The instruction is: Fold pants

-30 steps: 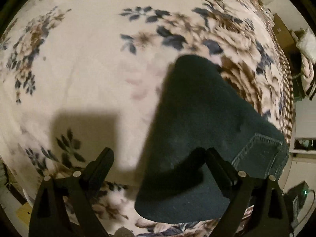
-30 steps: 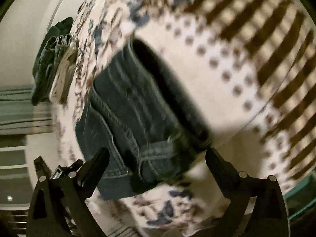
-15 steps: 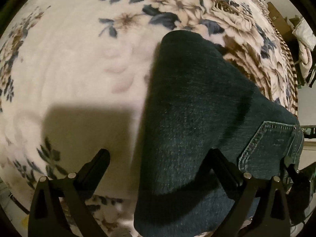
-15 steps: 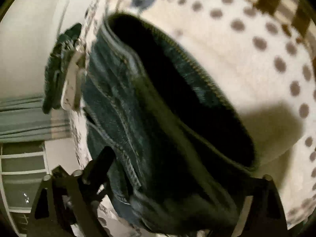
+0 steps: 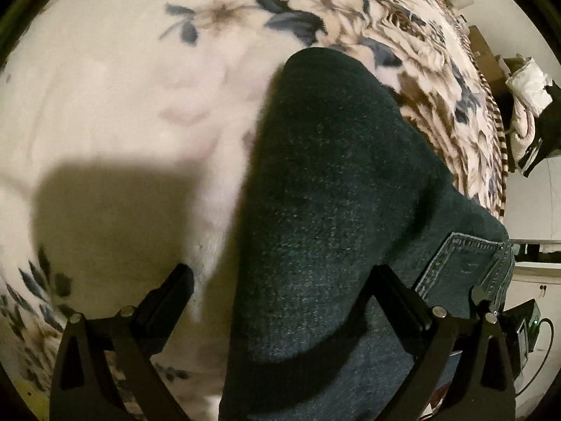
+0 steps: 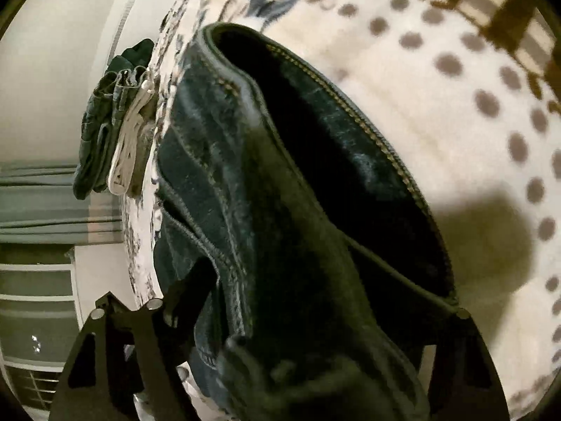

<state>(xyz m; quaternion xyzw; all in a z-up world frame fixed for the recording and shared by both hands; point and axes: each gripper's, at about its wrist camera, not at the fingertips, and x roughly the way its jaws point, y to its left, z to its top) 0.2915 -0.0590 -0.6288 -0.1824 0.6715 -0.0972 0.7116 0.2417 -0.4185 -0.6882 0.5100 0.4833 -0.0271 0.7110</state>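
Note:
Folded dark blue jeans [image 5: 336,210] lie on a cream floral blanket [image 5: 122,87]. A back pocket [image 5: 459,273] shows at the lower right. My left gripper [image 5: 280,280] hangs open just above them, pointing steeply down. The jeans' left edge runs between its fingers: one fingertip [image 5: 175,287] is over the blanket, the other over the denim. In the right wrist view the waistband end of the jeans [image 6: 280,193] fills the gap of my right gripper [image 6: 322,308]. Its jaws are closing around that thick fold. The left fingertip [image 6: 191,294] is at the denim's seam. Cloth hides the right finger.
A stack of folded clothes [image 6: 112,133] sits at the blanket's far edge, with a curtain [image 6: 42,203] behind it. The dotted and striped border of the blanket [image 6: 455,87] lies right of the jeans. A white bundle [image 5: 529,84] and boxes stand past the bed's right side.
Both grippers have come down closer to the jeans, which now fill more of each view. The right jaws have narrowed around the waistband end. The left jaws stay wide.

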